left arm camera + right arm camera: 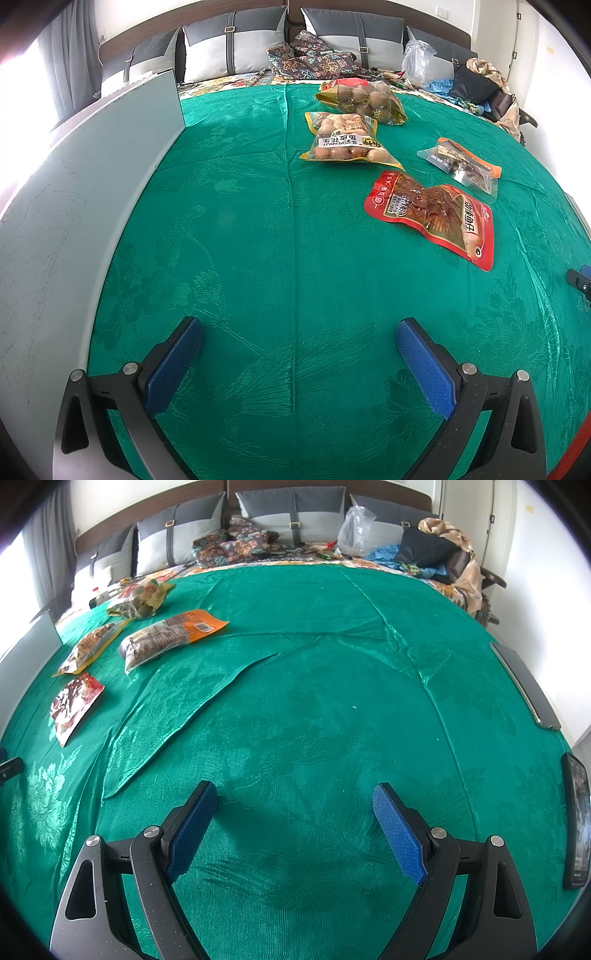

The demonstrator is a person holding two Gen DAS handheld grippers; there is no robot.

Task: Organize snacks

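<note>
Left wrist view gives me my left gripper [299, 354] spread wide over the green cloth [240, 240], holding nothing. Ahead and to the right lie four snack packs, all flat on the cloth. Nearest is a red pack [436, 216]; just beyond it to the right is a clear pack with an orange edge [461, 166]. Farther off, left of those, a yellow-edged peanut bag [347, 138] sits just in front of a bag of round brown snacks [365, 99], the two nearly touching. Along my left side stands a pale grey panel [92, 177], upright at the cloth's edge.

From the right wrist view, my right gripper [295, 823] is also spread wide and empty above bare cloth. The same packs sit well apart from it, far to the left: the red one [74, 707] nearest, then the orange-edged one [166, 635] and the peanut bag [88, 648], with the round brown snacks [140, 598] farthest. On the right edge I see two dark flat devices [524, 686], one nearer than the other. Grey cushions [295, 513] line the far end.
</note>
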